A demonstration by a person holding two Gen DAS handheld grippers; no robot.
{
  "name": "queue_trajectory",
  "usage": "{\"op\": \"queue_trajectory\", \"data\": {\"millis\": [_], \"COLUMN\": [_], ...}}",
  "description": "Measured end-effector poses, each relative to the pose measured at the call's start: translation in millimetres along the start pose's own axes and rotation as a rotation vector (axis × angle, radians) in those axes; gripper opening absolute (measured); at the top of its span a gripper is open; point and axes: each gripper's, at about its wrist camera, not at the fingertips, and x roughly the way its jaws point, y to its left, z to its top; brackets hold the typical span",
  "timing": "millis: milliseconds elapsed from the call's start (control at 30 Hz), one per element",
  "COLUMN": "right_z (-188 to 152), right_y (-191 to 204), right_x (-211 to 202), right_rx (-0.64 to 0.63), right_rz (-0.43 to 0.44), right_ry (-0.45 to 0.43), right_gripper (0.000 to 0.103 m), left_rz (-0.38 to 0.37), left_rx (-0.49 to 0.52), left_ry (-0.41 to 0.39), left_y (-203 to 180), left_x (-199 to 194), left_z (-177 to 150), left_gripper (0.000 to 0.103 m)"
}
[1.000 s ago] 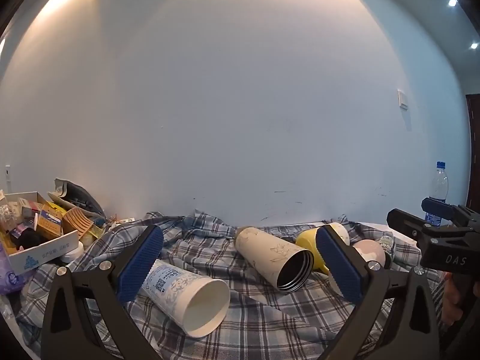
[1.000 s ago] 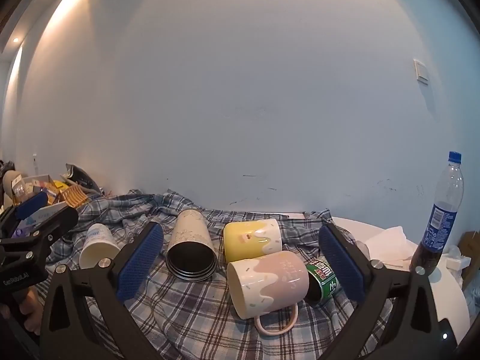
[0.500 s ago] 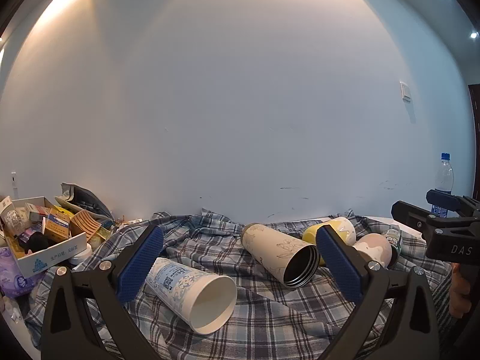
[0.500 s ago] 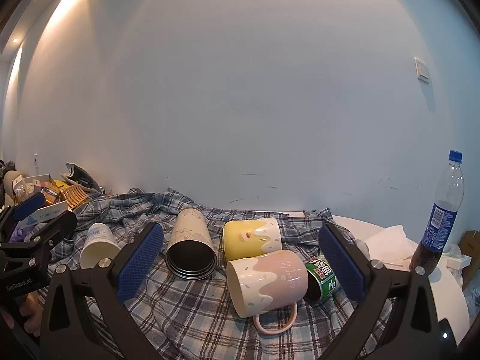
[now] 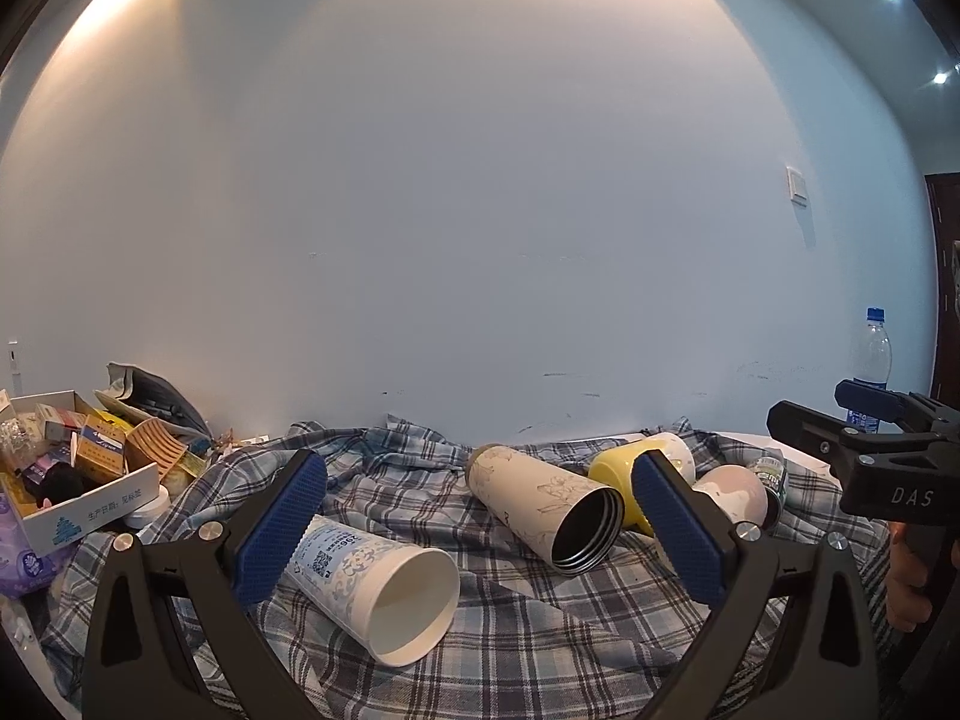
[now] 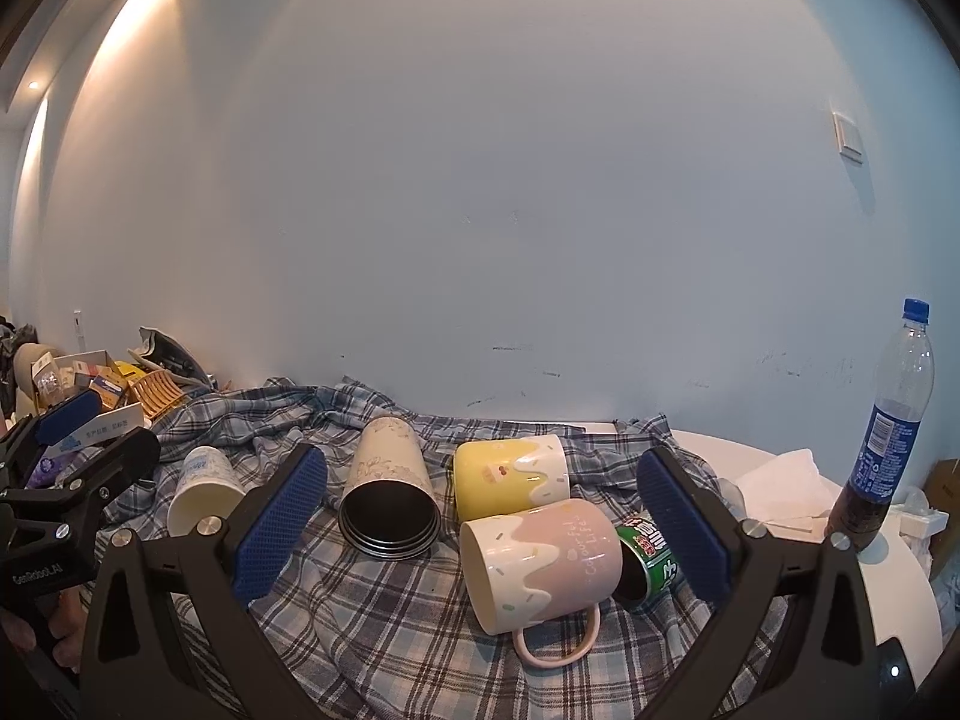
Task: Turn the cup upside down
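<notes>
Left wrist view, left hand-held gripper (image 5: 480,534) level, jaws spread, paper cup (image 5: 375,591) between

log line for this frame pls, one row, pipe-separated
phase: pre-grasp | left claw: open, empty | right claw: open, empty | paper cup, tumbler, pink mug: on sides on plaid cloth

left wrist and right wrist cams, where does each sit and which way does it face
Left wrist: on the left claw, low over the plaid cloth, facing the wall; paper cup nearest, right claw at right edge.
Right wrist: on the right claw, same heading; pink mug nearest, left claw at left.
Shared: steel tumbler, yellow mug.
</notes>
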Motion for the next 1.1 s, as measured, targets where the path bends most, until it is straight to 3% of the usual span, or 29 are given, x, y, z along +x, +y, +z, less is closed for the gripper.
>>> {"op": "queue_trajectory", "data": {"millis": [1100], "right_z": [-3.4], "right_y": [7.8], "right_x": [5.9], "right_rx": [-0.055], "right_rz": [-0.020], "right_ry": [0.024], "right_gripper": [0.103], "left_rz": [0.013], "left_rx": [0.001], "left_ry": [0.012], "left_y": [3.6], "left_x": [2.9], "left_z": [1.6], "left_gripper": [0.103]}}
